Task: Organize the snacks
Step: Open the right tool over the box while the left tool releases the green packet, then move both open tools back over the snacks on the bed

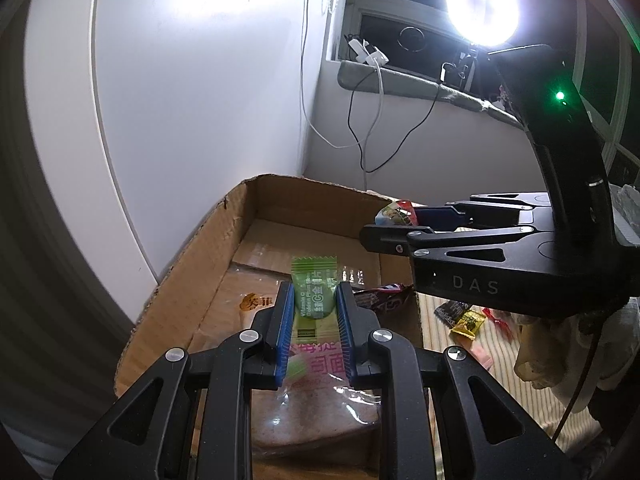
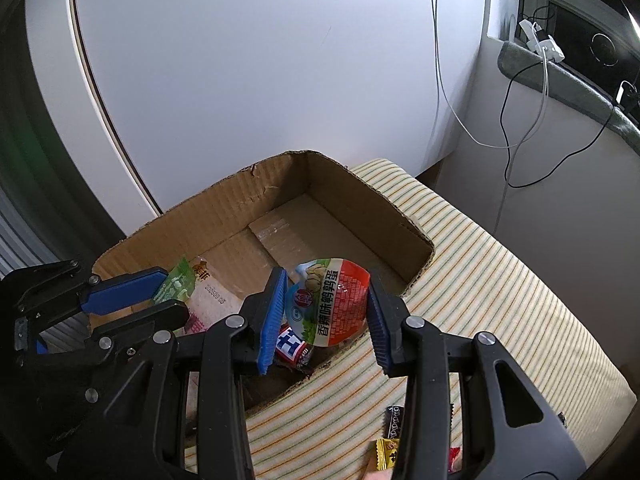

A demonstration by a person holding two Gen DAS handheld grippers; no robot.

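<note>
Left gripper (image 1: 313, 304) jaws clamped on green sachet (image 1: 312, 294), right gripper (image 2: 329, 312) jaws on egg packet (image 2: 330, 300), over cardboard box (image 2: 224, 204).

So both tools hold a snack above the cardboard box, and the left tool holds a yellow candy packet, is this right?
Not quite: the packet in the left tool is green, not yellow, as the left wrist view shows. The rest is right: the right tool holds a red and white snack pack, and both are above the cardboard box.

I see a white wall (image 1: 192, 112), a dark window (image 1: 404, 28) with a glaring lamp (image 1: 482, 8), cables (image 1: 360, 112) dangling from its sill, and a striped cushion (image 2: 500, 300).
</note>
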